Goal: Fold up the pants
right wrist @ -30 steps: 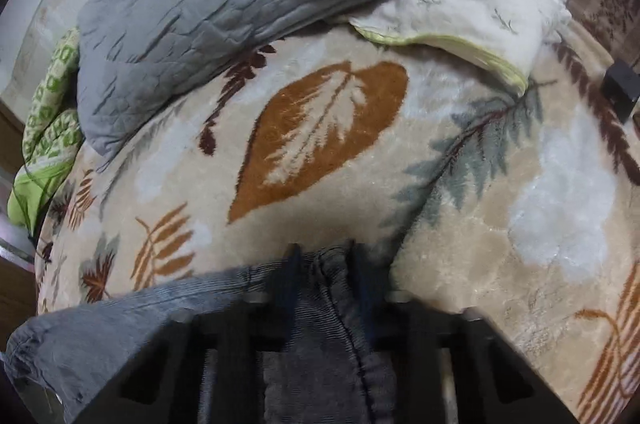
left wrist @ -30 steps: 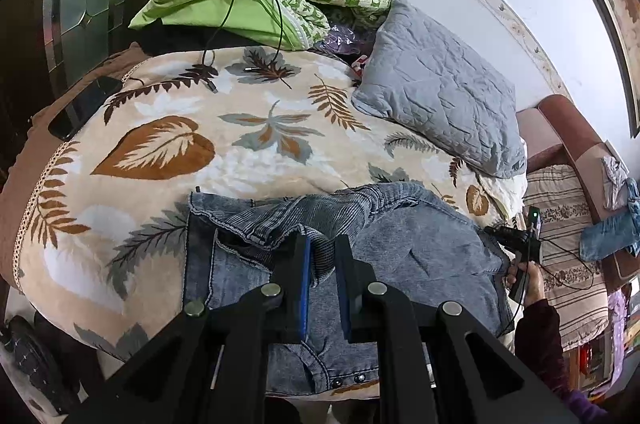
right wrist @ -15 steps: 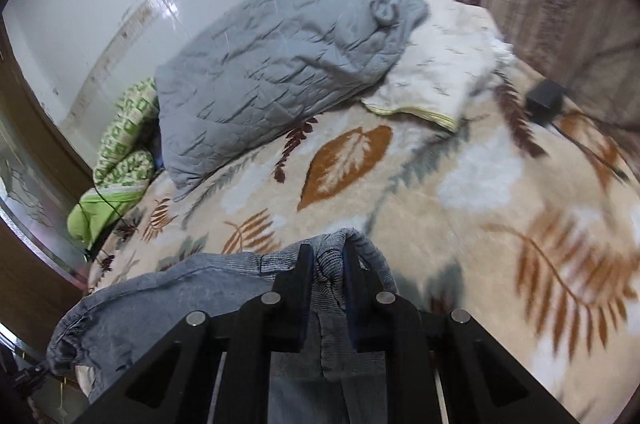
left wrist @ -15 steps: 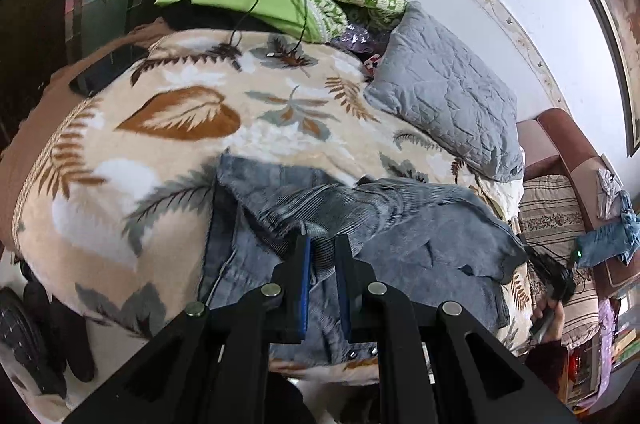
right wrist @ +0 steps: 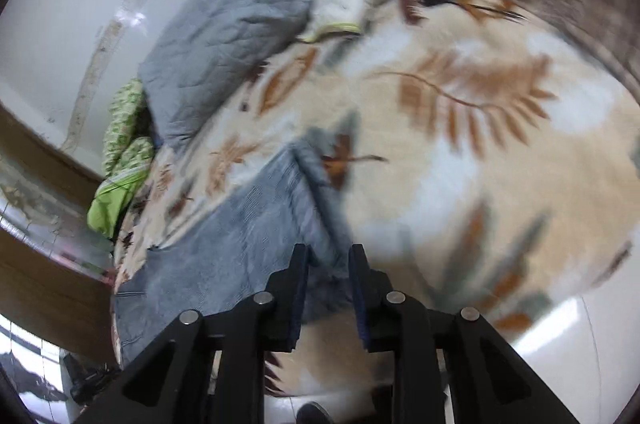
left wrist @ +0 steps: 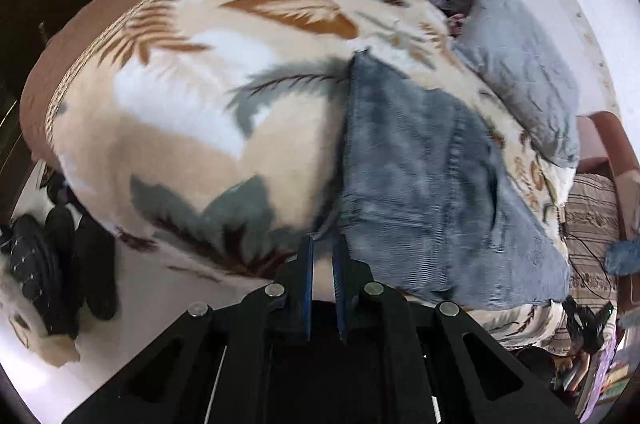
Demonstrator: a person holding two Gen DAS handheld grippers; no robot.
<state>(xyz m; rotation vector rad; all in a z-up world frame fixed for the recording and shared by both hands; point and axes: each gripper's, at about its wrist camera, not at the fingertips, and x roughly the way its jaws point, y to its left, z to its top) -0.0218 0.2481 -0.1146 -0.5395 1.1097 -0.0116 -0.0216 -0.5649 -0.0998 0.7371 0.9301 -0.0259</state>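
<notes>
So, folded grey denim pants [left wrist: 432, 180] flat near the bed's front edge on a fuzzy leaf-print blanket [left wrist: 192, 128]; loads of bare blanket either side; quilted grey pillow [left wrist: 520, 64] well behind; left gripper [left wrist: 322, 250] narrow, pinching the pants' near corner; right gripper [right wrist: 328, 260] opening, denim fold between its pads, grip hard to tell.

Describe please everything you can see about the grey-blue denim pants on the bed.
The grey-blue denim pants are of faded, finely ribbed cloth with a stitched seam running along them. They lie folded over in layers, mostly flat, on the beige leaf-patterned fleece blanket, with one straight edge on the left and a corner hanging at the bed's near edge. In the right wrist view a fold of them lies between the right gripper's opening jaws. The frames are blurred.
</notes>
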